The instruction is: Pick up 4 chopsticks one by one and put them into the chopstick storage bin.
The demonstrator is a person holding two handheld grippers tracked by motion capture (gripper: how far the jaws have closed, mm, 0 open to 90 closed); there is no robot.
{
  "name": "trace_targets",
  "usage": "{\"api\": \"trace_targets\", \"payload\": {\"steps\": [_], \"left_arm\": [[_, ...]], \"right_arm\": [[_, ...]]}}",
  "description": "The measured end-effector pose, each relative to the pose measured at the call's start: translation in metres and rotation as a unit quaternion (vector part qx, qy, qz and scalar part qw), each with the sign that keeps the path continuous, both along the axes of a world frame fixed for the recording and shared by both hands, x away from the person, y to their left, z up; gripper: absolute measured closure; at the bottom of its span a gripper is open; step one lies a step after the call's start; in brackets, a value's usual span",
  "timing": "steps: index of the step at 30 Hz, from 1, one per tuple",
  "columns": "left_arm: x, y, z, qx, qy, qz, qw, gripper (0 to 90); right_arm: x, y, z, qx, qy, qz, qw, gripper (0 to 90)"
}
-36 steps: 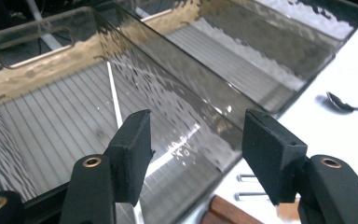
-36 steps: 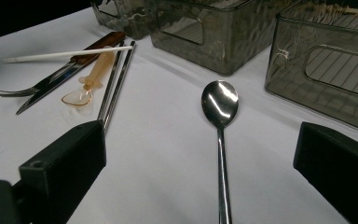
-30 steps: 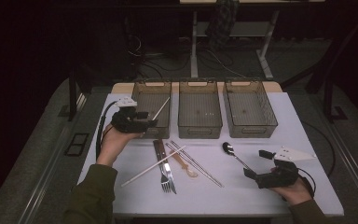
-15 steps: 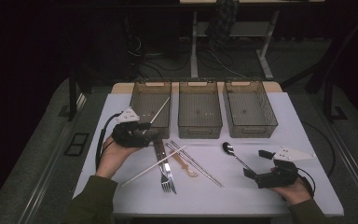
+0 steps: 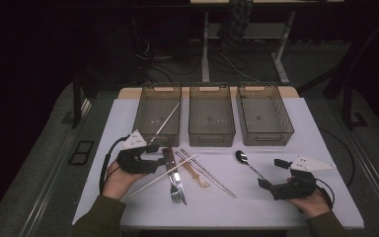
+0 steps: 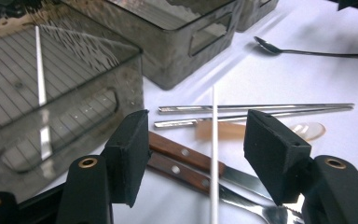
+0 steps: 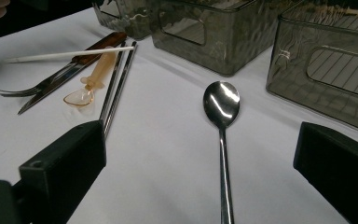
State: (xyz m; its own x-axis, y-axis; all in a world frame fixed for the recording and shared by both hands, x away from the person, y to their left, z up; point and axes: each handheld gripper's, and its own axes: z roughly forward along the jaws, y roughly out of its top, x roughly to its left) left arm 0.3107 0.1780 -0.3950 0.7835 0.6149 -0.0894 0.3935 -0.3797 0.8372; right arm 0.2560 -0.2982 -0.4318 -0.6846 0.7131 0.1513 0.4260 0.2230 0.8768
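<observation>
White chopstick (image 6: pixel 213 140) between open left hand-held gripper (image 6: pixel 196 144) jaws

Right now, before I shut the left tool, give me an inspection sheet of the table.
Surface: white table, flat, no spills seen.
Job's things: white chopstick lies across the knife and fork, between the left tool's jaws; another white chopstick leans in the left bin.
Clutter: metal chopstick pair, amber spoon, steel spoon, two more bins, middle and right.
Grippers: left tool open; right tool open, spoon handle between its jaws.
Cables: one loops by the left tool.
Surroundings: dark floor, desk legs, cords behind.
</observation>
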Motion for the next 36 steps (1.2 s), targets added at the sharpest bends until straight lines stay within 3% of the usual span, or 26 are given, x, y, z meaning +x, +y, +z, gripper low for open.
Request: {"api": "trace_targets", "payload": {"steps": [11, 20, 36], "left_arm": [[-0.019, 0.008, -0.018, 0.011, 0.017, -0.009, 0.9998, 47.0], [-0.015, 0.002, -0.031, 0.057, 0.039, -0.016, 0.9975, 57.2], [-0.008, -0.005, -0.042, 0.093, 0.062, -0.033, 0.9931, 69.5]], "right_arm": [[-0.001, 0.001, 0.001, -0.002, -0.003, -0.001, 1.0000, 1.9], [-0.002, 0.001, 0.001, -0.005, -0.004, 0.001, 1.0000, 1.9], [-0.001, 0.000, 0.001, -0.003, -0.003, -0.002, 1.0000, 2.0]]}}
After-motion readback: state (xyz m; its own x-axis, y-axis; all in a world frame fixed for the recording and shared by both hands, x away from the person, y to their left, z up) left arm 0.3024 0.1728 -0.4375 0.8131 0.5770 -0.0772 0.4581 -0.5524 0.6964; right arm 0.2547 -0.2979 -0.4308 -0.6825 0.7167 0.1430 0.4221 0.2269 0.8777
